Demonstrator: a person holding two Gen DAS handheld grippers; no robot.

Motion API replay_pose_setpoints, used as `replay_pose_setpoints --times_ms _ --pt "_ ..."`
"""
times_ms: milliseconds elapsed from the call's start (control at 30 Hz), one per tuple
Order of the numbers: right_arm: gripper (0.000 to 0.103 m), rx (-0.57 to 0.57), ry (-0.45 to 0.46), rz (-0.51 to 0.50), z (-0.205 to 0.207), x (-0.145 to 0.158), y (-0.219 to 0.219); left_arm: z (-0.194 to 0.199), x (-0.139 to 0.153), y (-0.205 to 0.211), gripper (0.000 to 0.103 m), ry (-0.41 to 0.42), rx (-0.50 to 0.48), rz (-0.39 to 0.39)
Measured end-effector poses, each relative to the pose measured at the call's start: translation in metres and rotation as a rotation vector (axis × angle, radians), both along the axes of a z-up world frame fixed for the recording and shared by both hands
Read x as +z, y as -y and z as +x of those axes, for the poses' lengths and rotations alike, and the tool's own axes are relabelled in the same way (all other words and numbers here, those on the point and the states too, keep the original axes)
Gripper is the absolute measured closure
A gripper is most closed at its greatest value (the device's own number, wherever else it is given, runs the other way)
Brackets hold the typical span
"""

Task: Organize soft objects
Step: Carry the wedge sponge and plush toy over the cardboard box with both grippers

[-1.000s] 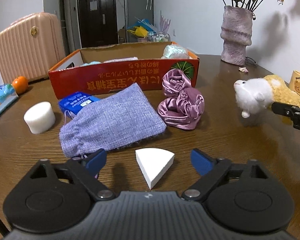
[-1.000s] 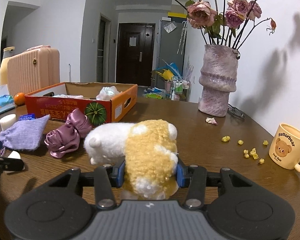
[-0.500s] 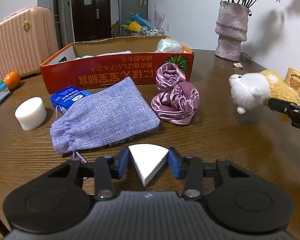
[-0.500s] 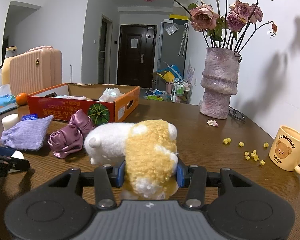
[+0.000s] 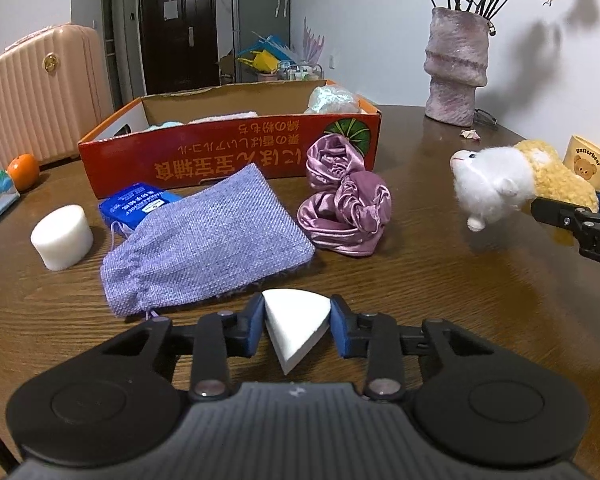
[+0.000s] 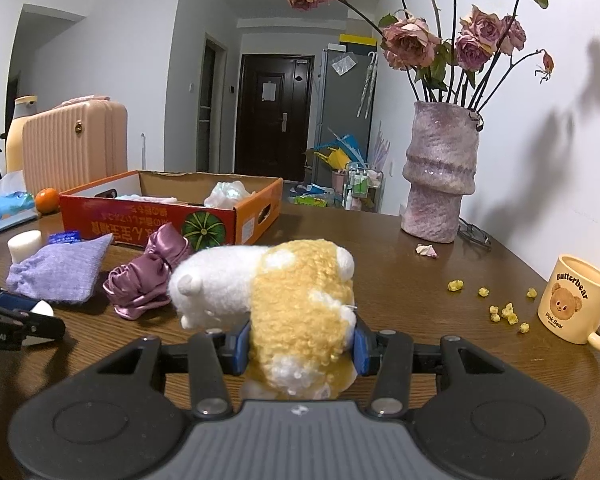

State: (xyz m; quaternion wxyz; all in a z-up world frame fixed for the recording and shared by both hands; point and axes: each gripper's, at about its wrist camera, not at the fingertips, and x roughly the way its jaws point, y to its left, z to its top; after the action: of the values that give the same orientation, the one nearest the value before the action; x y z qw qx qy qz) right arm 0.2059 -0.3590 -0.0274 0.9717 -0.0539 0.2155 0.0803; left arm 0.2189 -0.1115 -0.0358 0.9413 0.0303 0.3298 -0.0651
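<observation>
A white wedge-shaped sponge [image 5: 294,326] sits between the blue pads of my left gripper [image 5: 296,330], which is shut on it just above the wooden table [image 5: 420,280]. My right gripper [image 6: 300,346] is shut on a white and yellow plush toy [image 6: 284,292], held above the table; the same plush toy [image 5: 512,178] shows at the right of the left wrist view. On the table lie a lilac drawstring pouch [image 5: 204,240], a crumpled purple satin cloth [image 5: 344,204] and a white foam cylinder [image 5: 62,236]. Behind them stands an open orange cardboard box [image 5: 228,152] with soft items inside.
A blue packet [image 5: 136,204] lies partly under the pouch. An orange [image 5: 23,170] and a tissue pack [image 6: 8,210] sit at the far left. A vase of dried roses [image 6: 440,176], a bear mug [image 6: 576,300] and yellow crumbs [image 6: 500,308] occupy the right side.
My left gripper's jaws went from wide apart to closed on the white wedge sponge. The right gripper kept its hold on the plush toy and barely moved.
</observation>
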Motion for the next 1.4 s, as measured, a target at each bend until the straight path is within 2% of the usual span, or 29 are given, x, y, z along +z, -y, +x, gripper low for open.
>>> replay_pose_setpoints --times_ms 667,1400 --pt "0.056 -0.012 0.033 0.028 -0.015 0.004 -0.021 -0.014 0.022 -0.01 0.069 0.112 0.013 -0.031" --pt "0.056 0.037 0.102 0.084 -0.018 0.015 -0.09 -0.018 0.048 -0.052 0.069 0.224 0.08 -0.08"
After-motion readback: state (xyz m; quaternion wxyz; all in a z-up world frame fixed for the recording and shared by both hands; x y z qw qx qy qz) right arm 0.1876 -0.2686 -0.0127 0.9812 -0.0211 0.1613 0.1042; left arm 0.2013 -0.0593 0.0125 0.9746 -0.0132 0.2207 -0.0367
